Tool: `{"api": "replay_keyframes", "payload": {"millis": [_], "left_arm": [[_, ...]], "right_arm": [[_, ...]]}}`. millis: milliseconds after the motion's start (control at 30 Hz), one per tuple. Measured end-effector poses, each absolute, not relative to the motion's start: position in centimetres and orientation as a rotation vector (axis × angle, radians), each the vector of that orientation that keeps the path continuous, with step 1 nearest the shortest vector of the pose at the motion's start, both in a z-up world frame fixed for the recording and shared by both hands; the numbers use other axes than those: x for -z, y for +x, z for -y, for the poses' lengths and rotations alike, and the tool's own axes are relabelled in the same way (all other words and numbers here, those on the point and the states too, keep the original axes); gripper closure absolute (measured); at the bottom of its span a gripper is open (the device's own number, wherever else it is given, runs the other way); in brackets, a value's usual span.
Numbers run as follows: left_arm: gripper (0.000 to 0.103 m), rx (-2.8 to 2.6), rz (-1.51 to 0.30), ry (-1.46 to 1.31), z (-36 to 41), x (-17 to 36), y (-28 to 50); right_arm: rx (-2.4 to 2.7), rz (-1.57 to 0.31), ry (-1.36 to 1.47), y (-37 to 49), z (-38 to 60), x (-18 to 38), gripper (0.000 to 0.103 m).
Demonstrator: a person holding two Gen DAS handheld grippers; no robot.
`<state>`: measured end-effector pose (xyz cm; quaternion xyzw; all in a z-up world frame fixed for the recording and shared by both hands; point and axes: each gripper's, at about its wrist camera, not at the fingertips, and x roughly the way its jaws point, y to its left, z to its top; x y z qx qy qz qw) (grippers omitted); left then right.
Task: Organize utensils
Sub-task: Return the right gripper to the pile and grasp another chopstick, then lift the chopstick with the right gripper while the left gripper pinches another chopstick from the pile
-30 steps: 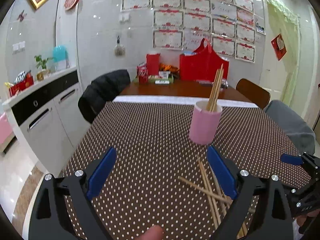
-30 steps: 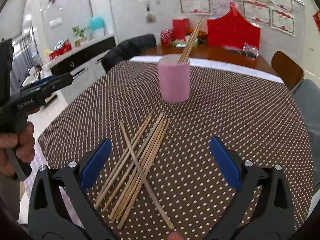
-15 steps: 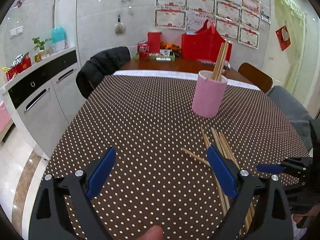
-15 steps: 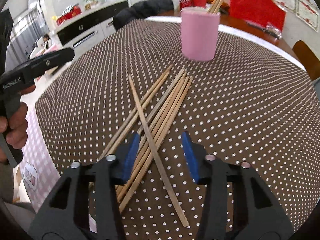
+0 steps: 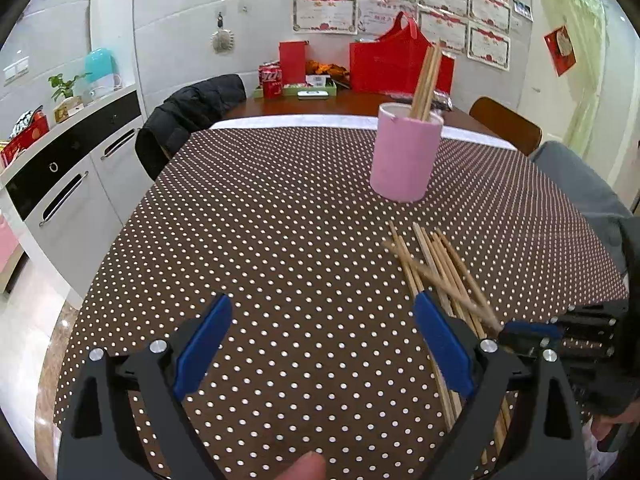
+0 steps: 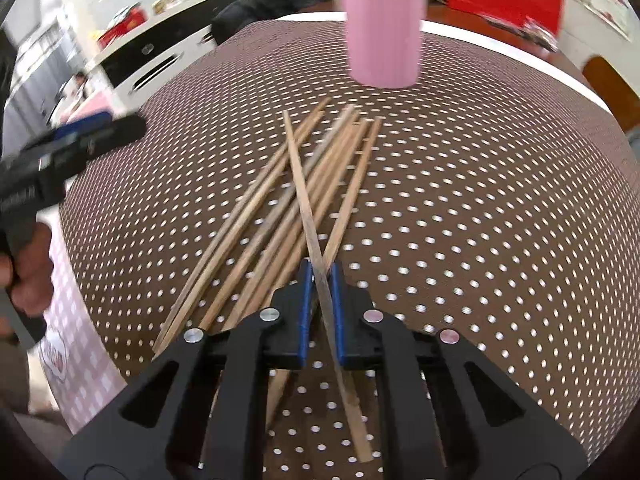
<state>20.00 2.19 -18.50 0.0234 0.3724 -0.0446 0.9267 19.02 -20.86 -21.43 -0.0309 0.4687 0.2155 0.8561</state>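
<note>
Since a second ago our right gripper [image 6: 320, 280] has dropped toward the pile and its jaws, then spread wide, have come together on the one chopstick [image 6: 298, 184] that lies crosswise over the rest. The blue pads press on it from both sides, a little past its middle toward the near end. Our left gripper [image 5: 320, 344] has sunk too, yet its jaws stand wide with nothing between them, above bare polka-dot cloth on the desk [image 5: 280, 208].

The remaining chopsticks [image 6: 256, 216] lie in a loose fan on the desk, tips toward the far side, just near of the pink cup [image 6: 382, 28]. The cup stands upright, and in the left wrist view several chopsticks [image 5: 426, 80] already lean in it. From that view the pile lies to the right of the left gripper, with the right gripper at the pile's near right edge.

We judge the grasp made, so the next step is to lift this stick clear and carry it to the cup. Being held off its middle, it may tilt in the jaws, and it crosses its neighbours, so a careless lift could drag them.
</note>
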Motion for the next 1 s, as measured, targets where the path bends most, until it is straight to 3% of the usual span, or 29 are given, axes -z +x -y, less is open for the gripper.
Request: {"api": "replay_keyframes", "payload": {"millis": [300,1000], "left_arm": [[0.012,0.138,-0.837,0.150,0.8,21.2,20.4],[0.012,0.172,-0.943,0.176,2.5,24.1,22.2]], "right_arm": [[-0.300,-0.998,0.098,18.8,24.8,21.6,0.094],[-0.297,-0.999,0.084,19.1,26.4,20.9,0.093]]}}
